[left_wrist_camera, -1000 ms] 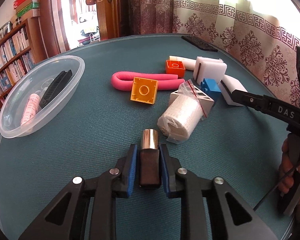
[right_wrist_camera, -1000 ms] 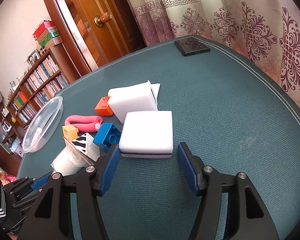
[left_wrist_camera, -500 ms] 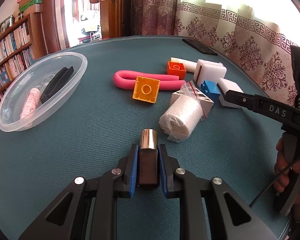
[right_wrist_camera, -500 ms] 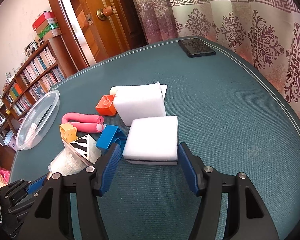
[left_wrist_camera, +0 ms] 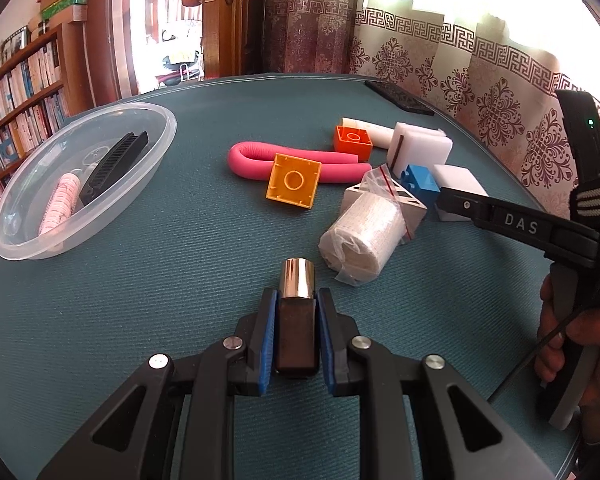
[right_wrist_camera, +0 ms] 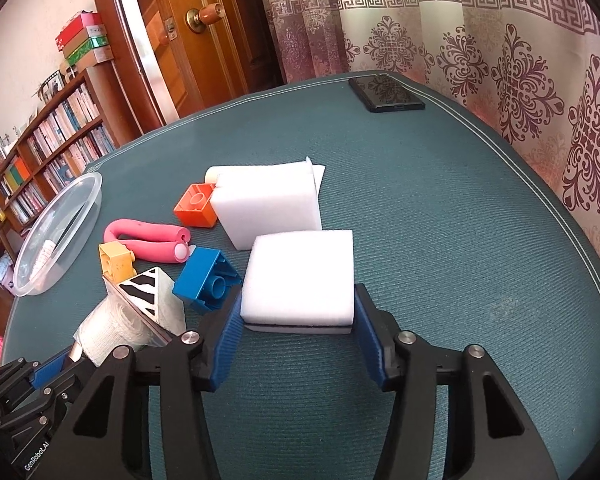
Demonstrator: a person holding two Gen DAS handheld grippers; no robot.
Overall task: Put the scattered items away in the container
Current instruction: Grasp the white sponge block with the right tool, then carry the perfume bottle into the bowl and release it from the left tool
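Observation:
My left gripper [left_wrist_camera: 297,294] is shut on a dark bottle [left_wrist_camera: 296,332] with a silver cap, low over the teal table near its front. A clear plastic bowl [left_wrist_camera: 156,160] sits at the left, holding a black comb [left_wrist_camera: 116,160] and a pink-white roll [left_wrist_camera: 60,204]. My right gripper [right_wrist_camera: 297,300] is open, its blue pads on either side of a white sponge block [right_wrist_camera: 300,272] that lies on the table. In the left wrist view the right gripper [left_wrist_camera: 452,196] reaches in from the right, held by a hand [left_wrist_camera: 580,340].
Scattered mid-table are a pink foam tube [left_wrist_camera: 252,156], yellow brick [left_wrist_camera: 294,180], orange brick [left_wrist_camera: 352,142], blue brick [right_wrist_camera: 204,280], wrapped white roll [left_wrist_camera: 364,236], zebra-patterned box [right_wrist_camera: 148,288] and a larger white sponge [right_wrist_camera: 268,208]. A black flat device [right_wrist_camera: 386,94] lies at the far edge.
My right gripper has moved forward, so the white sponge now sits between its fingers; the gap between them is unchanged. My left gripper has shifted slightly, still holding the bottle.

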